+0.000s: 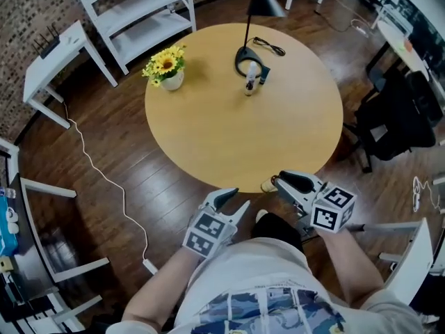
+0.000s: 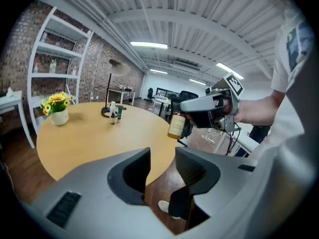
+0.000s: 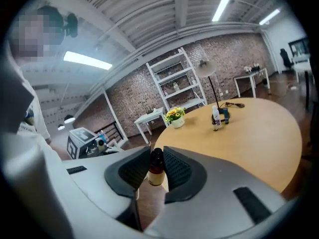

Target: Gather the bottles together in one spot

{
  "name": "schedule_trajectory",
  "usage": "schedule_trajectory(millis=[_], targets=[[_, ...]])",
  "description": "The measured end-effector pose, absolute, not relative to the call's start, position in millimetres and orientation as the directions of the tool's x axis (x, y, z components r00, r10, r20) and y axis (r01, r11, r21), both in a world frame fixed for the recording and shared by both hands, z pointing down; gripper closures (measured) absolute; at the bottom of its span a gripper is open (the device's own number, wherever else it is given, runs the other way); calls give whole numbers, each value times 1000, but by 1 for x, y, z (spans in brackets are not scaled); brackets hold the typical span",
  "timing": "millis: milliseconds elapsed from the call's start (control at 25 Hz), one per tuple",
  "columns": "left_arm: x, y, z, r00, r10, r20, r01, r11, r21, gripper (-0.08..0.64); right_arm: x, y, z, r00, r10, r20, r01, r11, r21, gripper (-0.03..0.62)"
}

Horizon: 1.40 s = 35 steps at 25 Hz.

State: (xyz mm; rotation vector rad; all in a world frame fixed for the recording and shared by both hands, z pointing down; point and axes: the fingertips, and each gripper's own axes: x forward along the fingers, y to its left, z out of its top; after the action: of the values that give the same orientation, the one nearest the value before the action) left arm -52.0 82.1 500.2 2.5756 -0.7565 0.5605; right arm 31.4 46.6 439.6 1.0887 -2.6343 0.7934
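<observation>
My right gripper point(image 1: 279, 181) is shut on a small amber bottle point(image 1: 268, 185) with a pale label, held in the air just off the near edge of the round wooden table point(image 1: 229, 138). In the right gripper view the amber bottle point(image 3: 156, 169) stands upright between the pads. My left gripper point(image 1: 237, 199) hangs beside it, open with nothing between its jaws, and its own view shows the amber bottle point(image 2: 176, 125) in the other gripper. A white bottle point(image 1: 250, 81) and a small teal bottle point(image 1: 264, 75) stand together at the far side of the table.
A black desk lamp point(image 1: 250, 61) with its cord rises just behind the two far bottles. A pot of yellow flowers point(image 1: 167, 68) sits at the table's far left. White shelving point(image 1: 139, 12) stands beyond the table, and a dark chair point(image 1: 396, 117) to the right.
</observation>
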Motion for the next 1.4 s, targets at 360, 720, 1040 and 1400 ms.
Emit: schedule_trajectory(millis=[360,720,1040,1400], targets=[[-79,61,529,752,-408,518,-639,-644,421,402,63,0,449,-614,-629,477,-758,639,-134,498],[-72,-6,525,699,-452,554,-708,-545,449,402,89,-113,474,-627,-583,516,-693,721,-27,497],[-52,-64,526,643,-490,589,-766,-439,470,402,116,-222,508,-634,-552,542,-636,771,41,497],[-41,-96,540,572,-510,643,-819,-311,482,402,127,-339,579,-608,-549,573,-614,783,99,498]])
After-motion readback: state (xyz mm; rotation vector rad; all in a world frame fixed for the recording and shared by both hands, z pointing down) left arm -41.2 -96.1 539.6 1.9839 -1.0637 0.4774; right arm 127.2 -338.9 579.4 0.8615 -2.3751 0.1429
